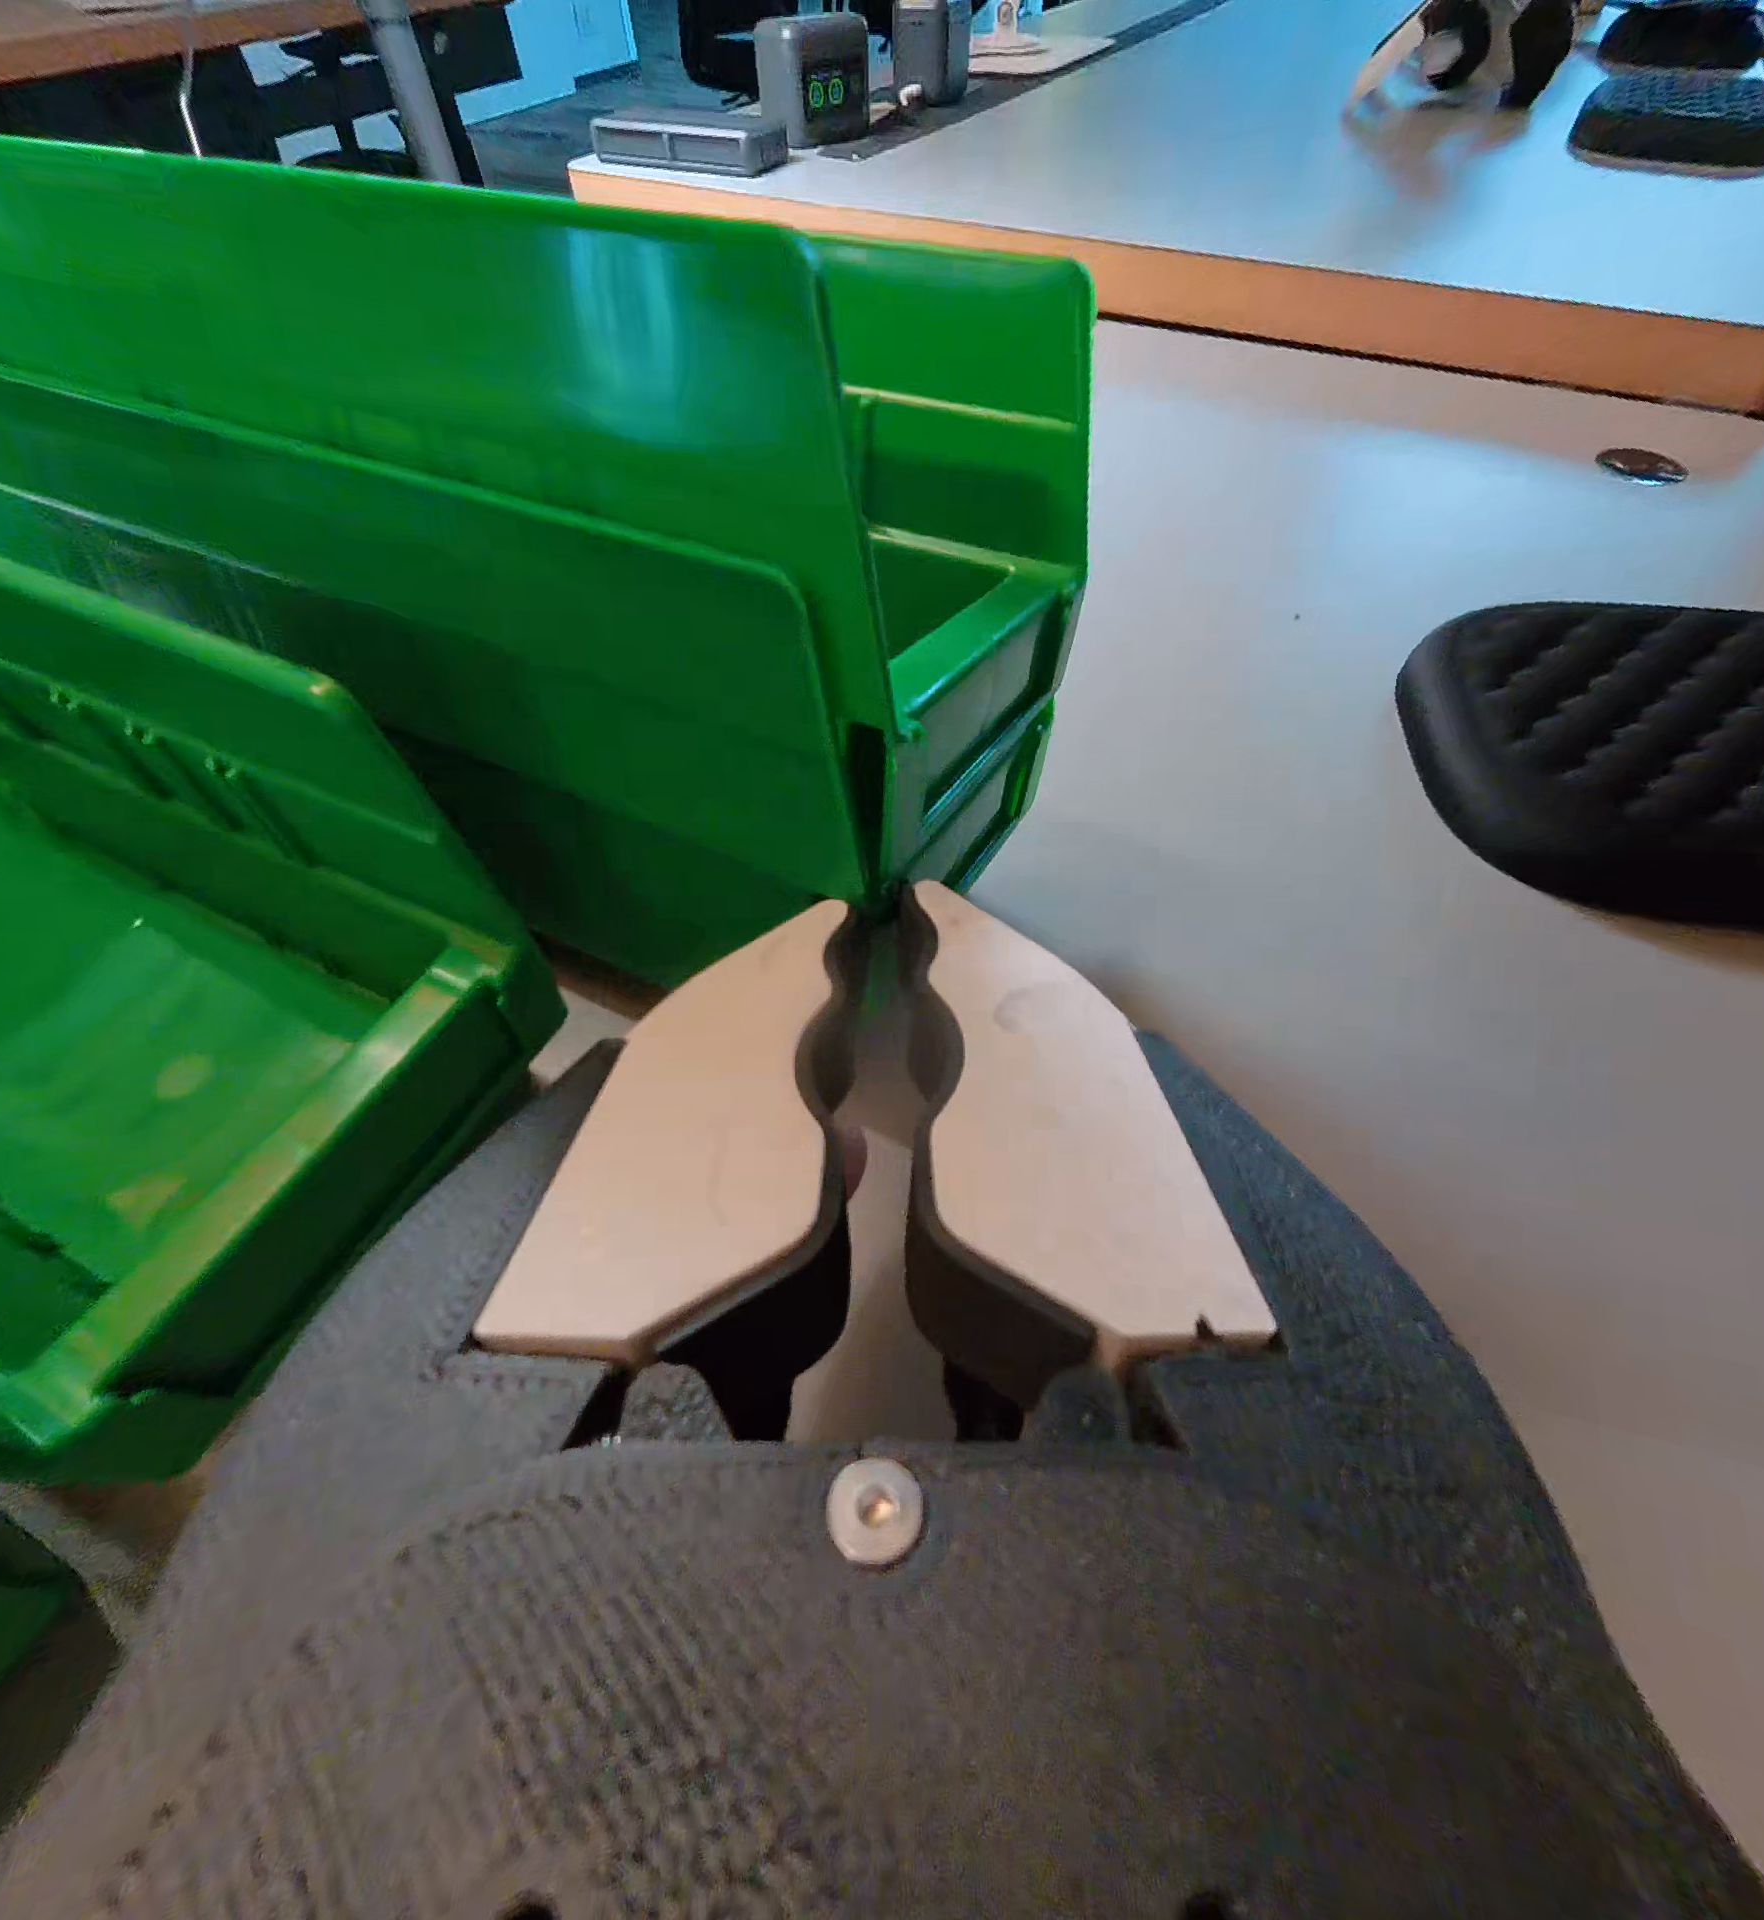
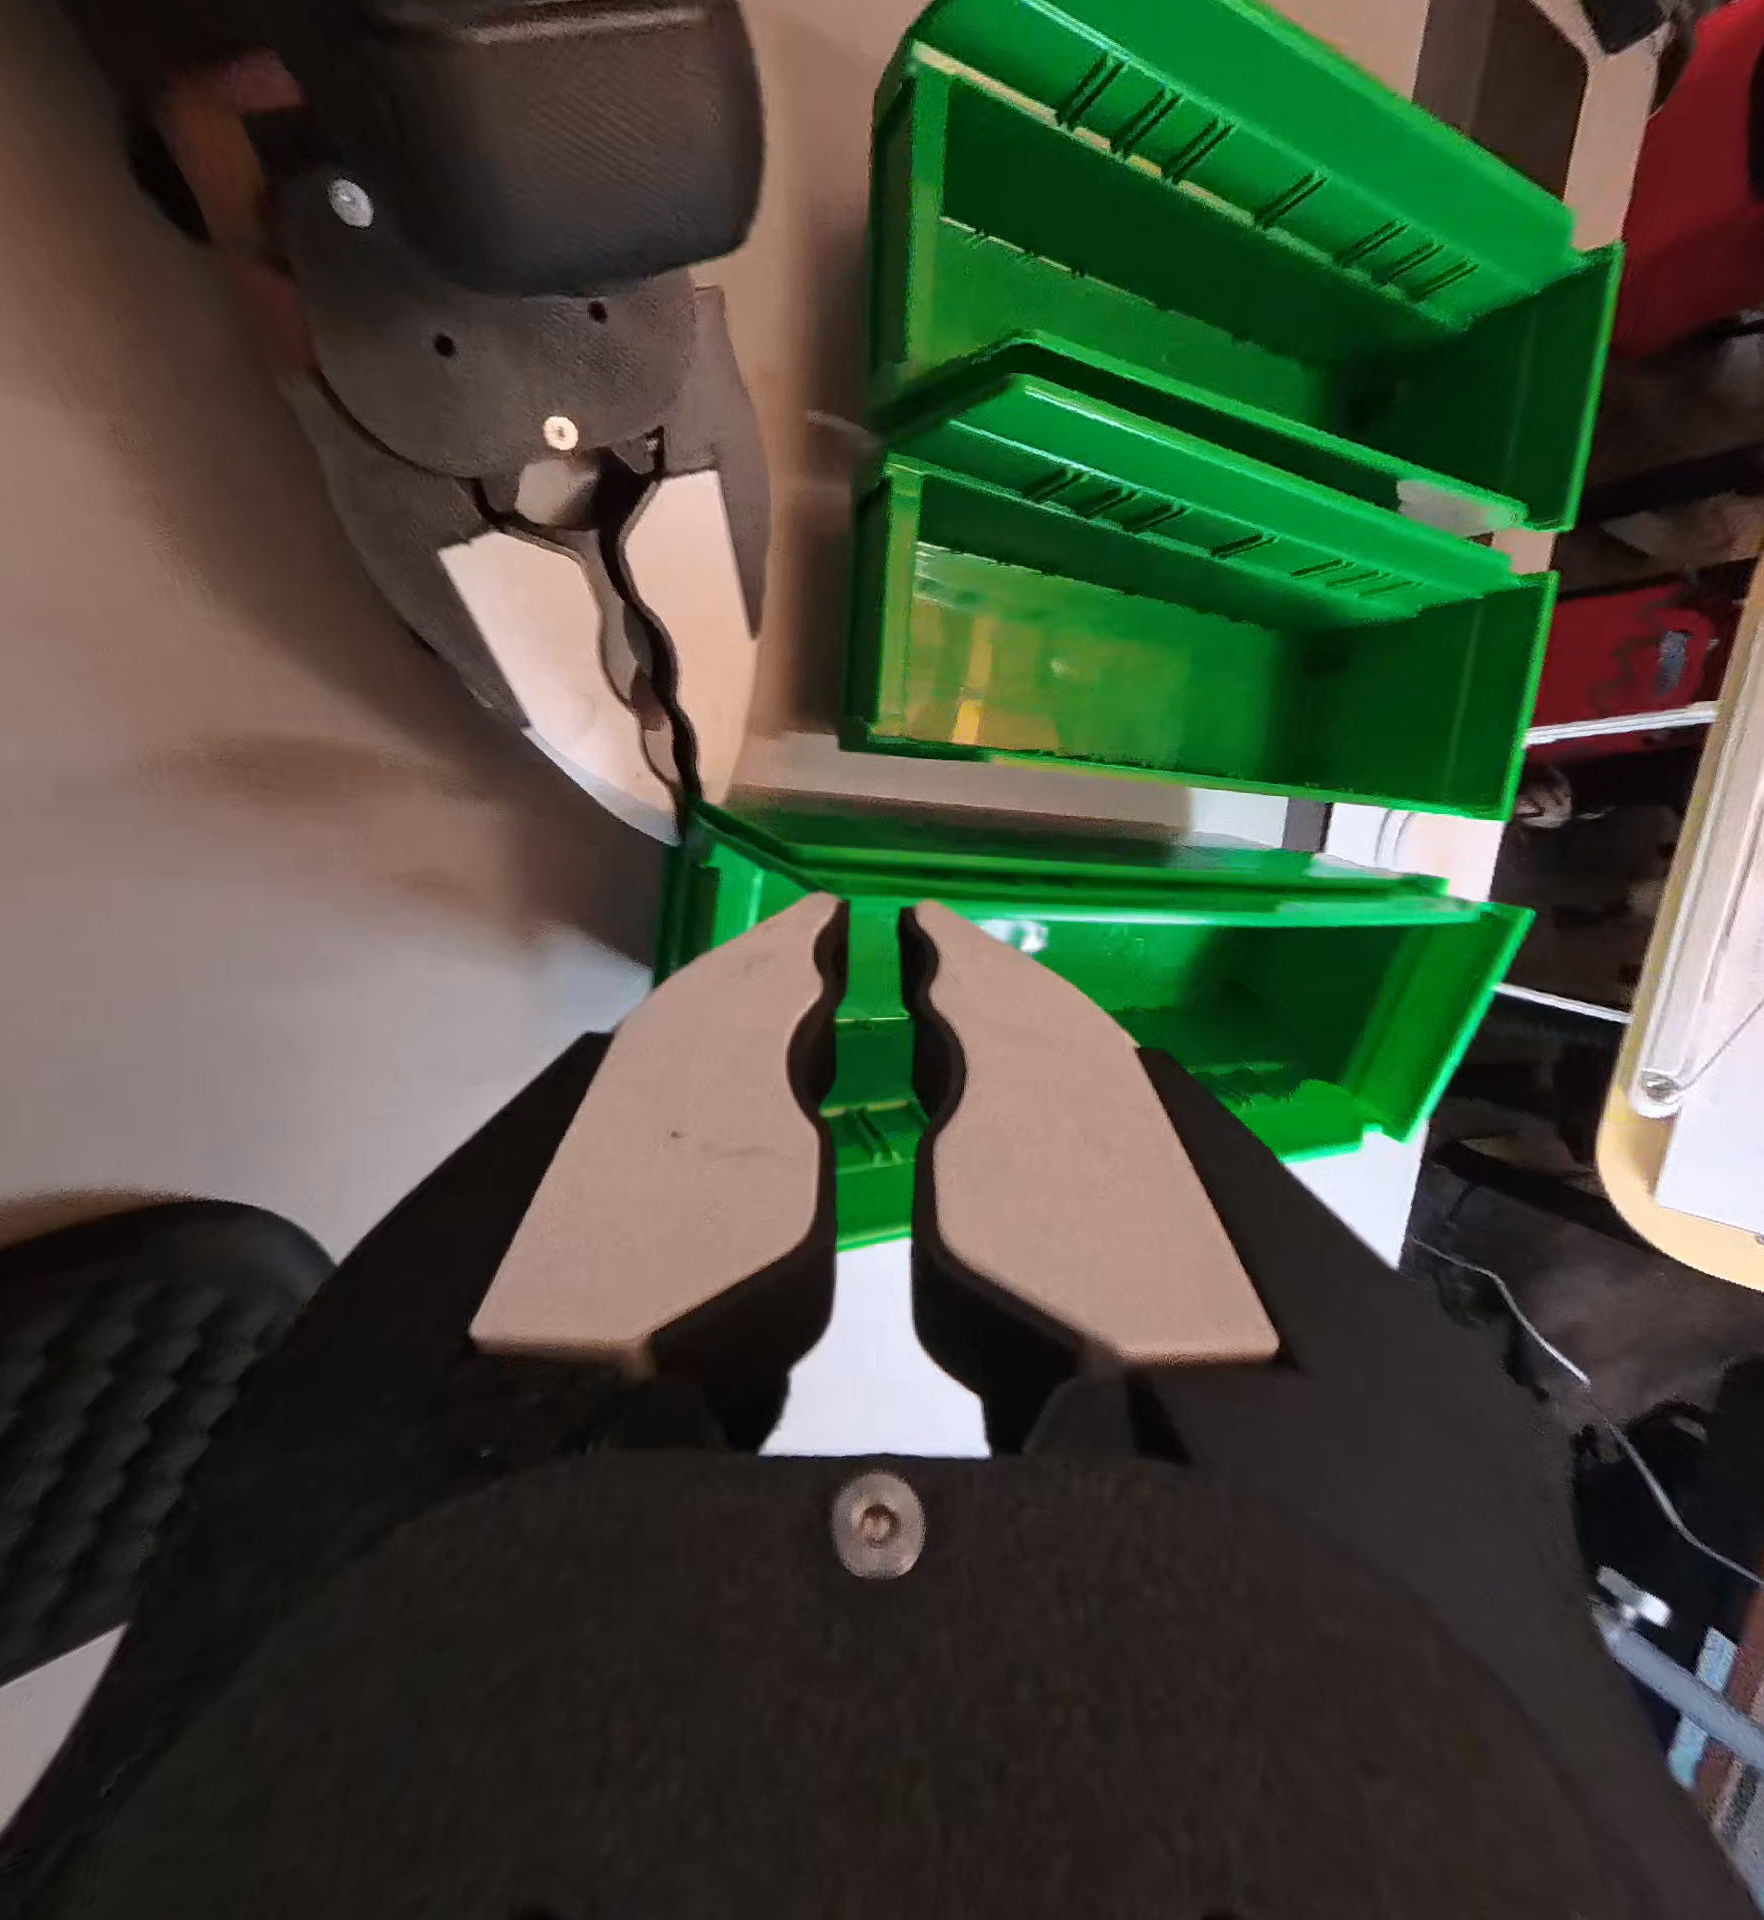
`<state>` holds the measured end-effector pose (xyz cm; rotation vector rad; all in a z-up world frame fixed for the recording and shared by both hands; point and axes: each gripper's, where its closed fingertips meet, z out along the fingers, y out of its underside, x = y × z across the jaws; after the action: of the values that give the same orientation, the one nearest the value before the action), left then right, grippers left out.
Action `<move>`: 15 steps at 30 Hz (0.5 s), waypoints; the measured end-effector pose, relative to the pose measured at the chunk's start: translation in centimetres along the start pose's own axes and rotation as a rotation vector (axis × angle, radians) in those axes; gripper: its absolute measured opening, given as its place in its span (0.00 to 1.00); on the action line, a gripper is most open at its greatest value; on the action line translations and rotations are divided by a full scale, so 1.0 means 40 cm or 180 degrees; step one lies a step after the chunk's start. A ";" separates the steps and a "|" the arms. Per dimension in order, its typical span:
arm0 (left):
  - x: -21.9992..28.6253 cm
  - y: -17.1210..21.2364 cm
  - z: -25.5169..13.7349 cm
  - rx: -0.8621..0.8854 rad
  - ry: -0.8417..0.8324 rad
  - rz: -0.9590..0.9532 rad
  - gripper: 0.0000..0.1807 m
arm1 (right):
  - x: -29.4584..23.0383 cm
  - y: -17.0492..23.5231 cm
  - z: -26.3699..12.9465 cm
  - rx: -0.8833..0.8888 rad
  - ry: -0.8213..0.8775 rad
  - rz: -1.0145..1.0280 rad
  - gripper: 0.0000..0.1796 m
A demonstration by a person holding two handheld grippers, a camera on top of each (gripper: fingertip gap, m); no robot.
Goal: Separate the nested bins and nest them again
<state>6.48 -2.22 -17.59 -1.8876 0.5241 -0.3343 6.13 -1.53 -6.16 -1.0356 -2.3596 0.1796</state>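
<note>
The left claw (image 1: 883, 904), filling the lower centre of the left wrist view, was closed narrowly on the lower corner of a tilted green bin (image 1: 545, 436), which leaned over a second bin (image 1: 971, 644) at centre frame. In the right wrist view the same claw appeared at upper left, its tips pinching that corner. The right claw (image 2: 873, 914), at lower centre of its own view, stood narrowly parted over the rim of the lower bin (image 2: 1273, 997); whether its pads touched the plastic could not be told. Two further bins, a near one (image 2: 1169, 665) and a far one (image 2: 1221, 208), stood apart on the bench (image 2: 182, 520) in the upper centre, the first just beside the pair, and a black pad (image 1: 1636, 758) lay at right. The layout suggested the separating step was in hand, with one pair not yet parted. The next move probably called for steadying the lower bin while the tilted one was drawn clear along its taper.
</note>
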 end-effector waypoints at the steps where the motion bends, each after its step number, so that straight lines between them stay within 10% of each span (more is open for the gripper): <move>1: -0.003 -0.005 0.000 0.0020 -0.0027 0.0013 0.03 | -0.011 0.004 0.004 -0.0017 -0.0037 0.0032 0.08; 9: -0.018 0.005 -0.010 -0.0006 -0.0049 -0.0074 0.04 | -0.102 0.114 0.166 -0.0386 -0.0096 0.0357 0.27; 15: -0.018 0.005 -0.012 -0.0011 -0.0030 -0.0016 0.04 | -0.124 0.144 0.240 -0.0443 -0.0211 0.0406 0.13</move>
<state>5.59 -2.29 -17.58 -1.8932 0.5140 -0.3278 7.38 -0.16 -18.27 -1.2660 -2.3940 0.0996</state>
